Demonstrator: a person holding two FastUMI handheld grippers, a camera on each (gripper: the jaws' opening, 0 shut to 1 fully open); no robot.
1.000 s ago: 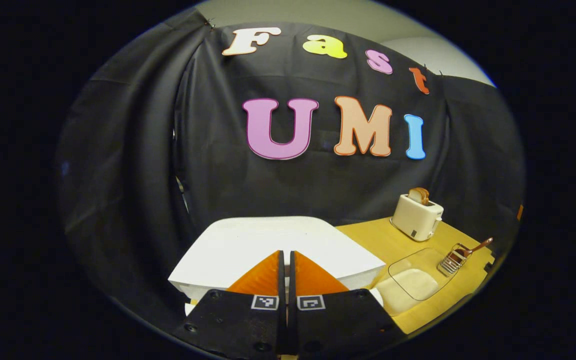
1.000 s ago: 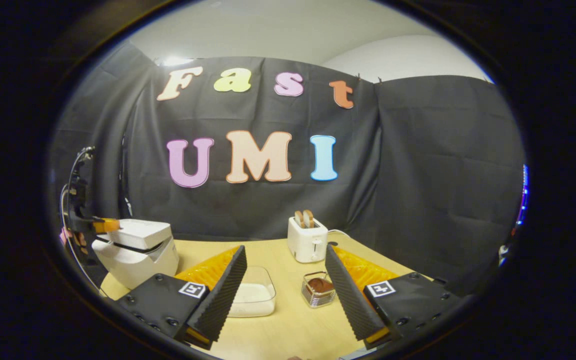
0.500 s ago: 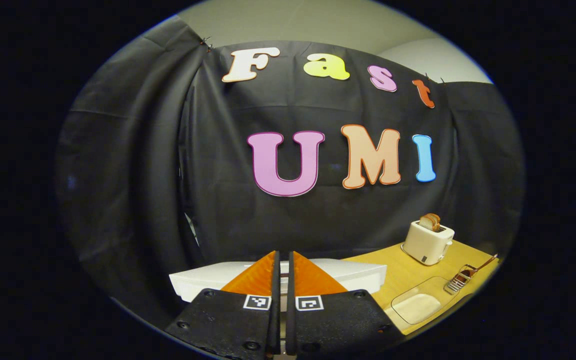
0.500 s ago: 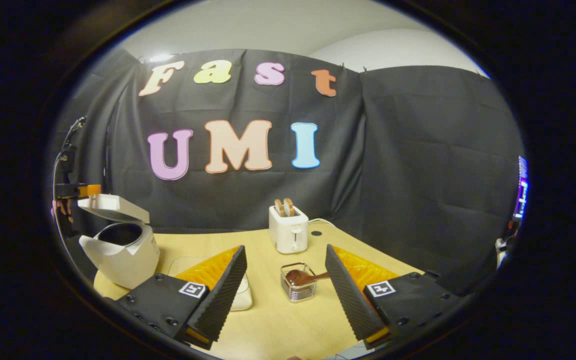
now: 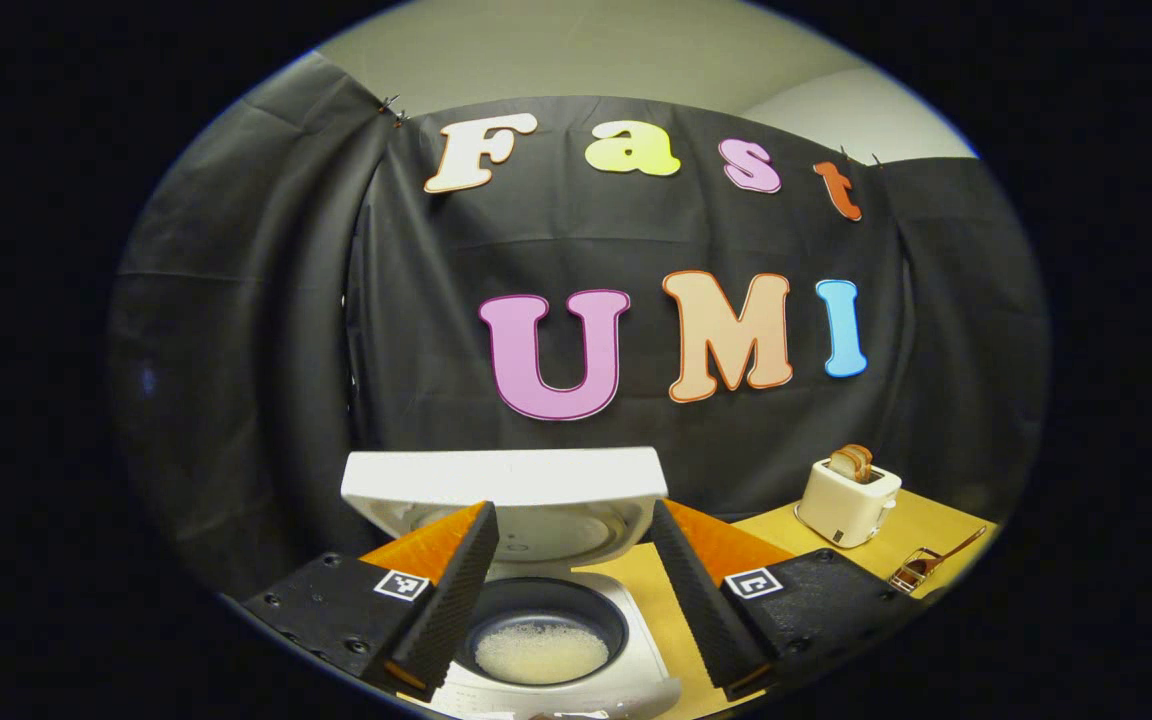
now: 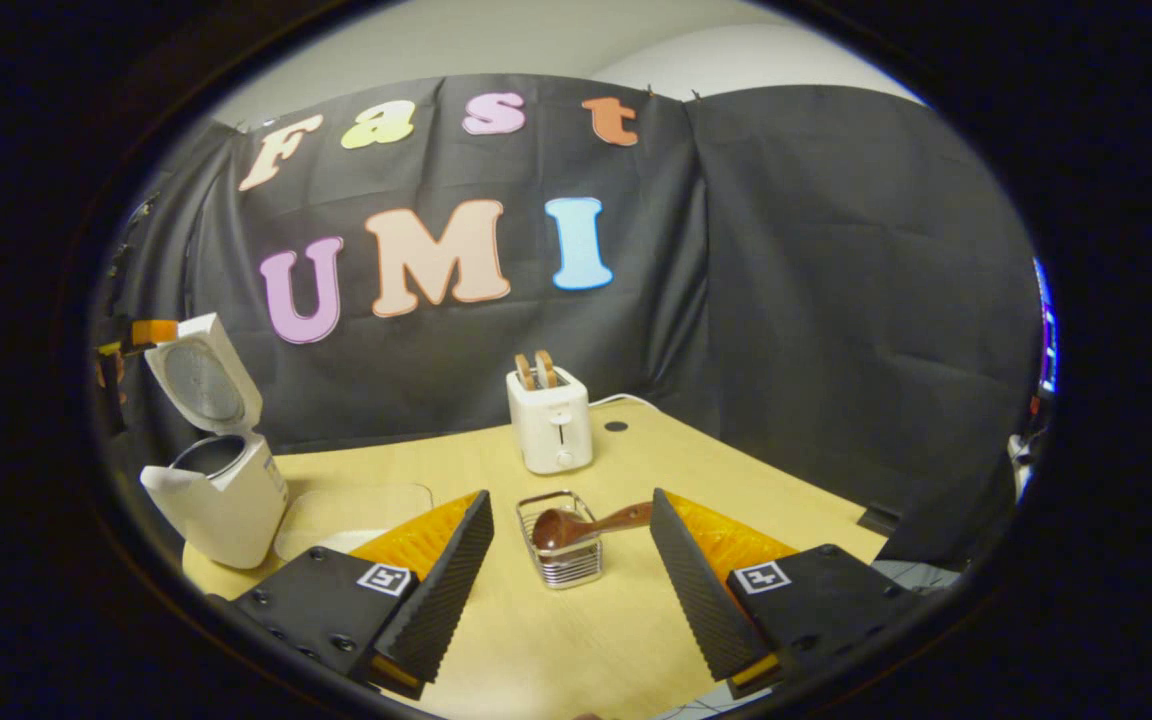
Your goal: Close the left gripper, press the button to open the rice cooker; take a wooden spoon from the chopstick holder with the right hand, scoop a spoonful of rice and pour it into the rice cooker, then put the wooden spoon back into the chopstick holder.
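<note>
- Now, in the left gripper view: left gripper (image 5: 570,600) hovering with jaws spread wide, gripping nothing, just above the open rice cooker (image 5: 556,640).
- Lid (image 5: 504,490) standing up behind the pot, inner face turned toward the camera.
- Dark inner pot (image 5: 541,625) between the two fingers, with a pale patch of rice (image 5: 541,651) lying at its bottom.
- Off to the right on the wooden surface (image 5: 921,525): a white toaster (image 5: 846,500) with bread slices in its slots; nearer the edge, the wire chopstick holder (image 5: 909,575) with the wooden spoon (image 5: 939,558) lying in it, handle pointing up and right.
- Next, in the right gripper view: right gripper (image 6: 572,590) low over the surface (image 6: 576,650), jaws wide apart and holding nothing.
- Chopstick holder (image 6: 561,555) sitting between the fingers, slightly ahead of the tips; wooden spoon (image 6: 586,522) resting across its rim, bowl at the left, handle reaching toward the right finger, contact with it not possible to tell.
- Toaster (image 6: 549,420) behind the holder.
- At far left, rice cooker (image 6: 216,480) with lid raised; beside it a clear container (image 6: 351,505), partly hidden by the left finger.
</note>
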